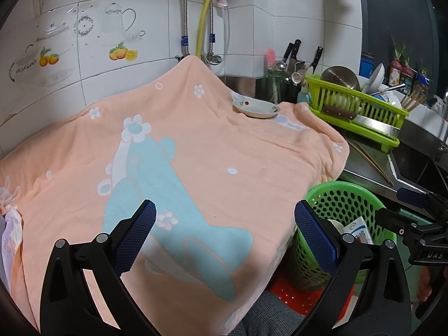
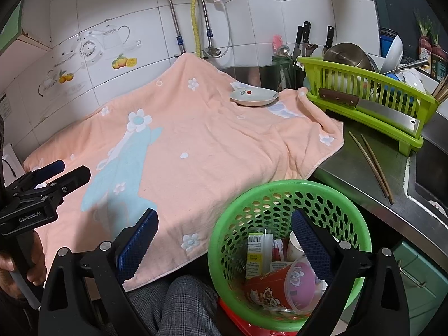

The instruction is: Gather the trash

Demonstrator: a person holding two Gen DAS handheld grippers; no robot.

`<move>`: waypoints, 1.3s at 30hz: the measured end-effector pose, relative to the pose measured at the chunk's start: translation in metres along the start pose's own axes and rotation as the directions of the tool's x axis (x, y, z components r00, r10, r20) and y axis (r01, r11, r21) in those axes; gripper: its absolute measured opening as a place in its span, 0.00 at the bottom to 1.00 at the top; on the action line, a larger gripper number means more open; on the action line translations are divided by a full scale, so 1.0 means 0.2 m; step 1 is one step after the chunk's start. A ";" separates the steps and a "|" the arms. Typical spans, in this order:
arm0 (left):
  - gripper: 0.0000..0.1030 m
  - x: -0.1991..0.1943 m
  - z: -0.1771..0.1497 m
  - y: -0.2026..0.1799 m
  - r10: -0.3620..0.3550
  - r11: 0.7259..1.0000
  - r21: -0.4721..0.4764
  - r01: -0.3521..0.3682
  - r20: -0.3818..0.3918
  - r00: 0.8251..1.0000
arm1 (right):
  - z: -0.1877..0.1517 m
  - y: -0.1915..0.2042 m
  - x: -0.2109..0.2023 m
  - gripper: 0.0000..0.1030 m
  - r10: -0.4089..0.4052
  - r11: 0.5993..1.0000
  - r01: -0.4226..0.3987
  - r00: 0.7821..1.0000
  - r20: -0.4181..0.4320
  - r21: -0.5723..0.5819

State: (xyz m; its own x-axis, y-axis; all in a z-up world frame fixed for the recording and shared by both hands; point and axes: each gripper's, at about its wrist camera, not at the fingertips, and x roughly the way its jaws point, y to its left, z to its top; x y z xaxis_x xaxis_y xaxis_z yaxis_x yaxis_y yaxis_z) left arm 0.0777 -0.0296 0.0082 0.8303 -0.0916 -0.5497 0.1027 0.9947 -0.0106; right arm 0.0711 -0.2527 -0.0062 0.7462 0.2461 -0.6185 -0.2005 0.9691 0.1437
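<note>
Right above the green basket (image 2: 288, 224) we hold our right gripper (image 2: 224, 240), its jaws wide apart and holding nothing. Down inside the basket the trash is piled up: a red paper cup (image 2: 268, 288), a clear plastic cup (image 2: 299, 282) and some small boxes (image 2: 256, 254). Left of the basket, our left gripper (image 1: 224, 232) hangs over the peach towel (image 1: 210, 145), wide too and holding nothing. We see no loose trash on the towel. Past the basket, at the towel's far edge, sits a little plate (image 2: 253, 96). We think we should look slowly around for scraps, and keep away from the plate.
</note>
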 end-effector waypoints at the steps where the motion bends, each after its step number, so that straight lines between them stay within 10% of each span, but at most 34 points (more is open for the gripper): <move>1: 0.95 0.00 0.00 0.00 0.002 1.000 0.001 -0.002 0.002 1.000 | 0.00 0.00 0.00 0.90 0.000 1.000 0.000 1.000 0.000 0.001; 39: 0.95 -0.01 0.02 -0.01 0.026 1.000 -0.003 -0.026 0.024 0.999 | 0.01 0.00 0.04 0.91 0.006 1.000 -0.007 1.000 -0.007 -0.005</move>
State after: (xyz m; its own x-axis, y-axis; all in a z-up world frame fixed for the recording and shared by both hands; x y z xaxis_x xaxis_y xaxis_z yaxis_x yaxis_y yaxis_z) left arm 0.0772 -0.0308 0.0123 0.8455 -0.0669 -0.5298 0.0797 0.9968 0.0014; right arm 0.0788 -0.2513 -0.0104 0.7407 0.2522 -0.6227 -0.2084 0.9674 0.1439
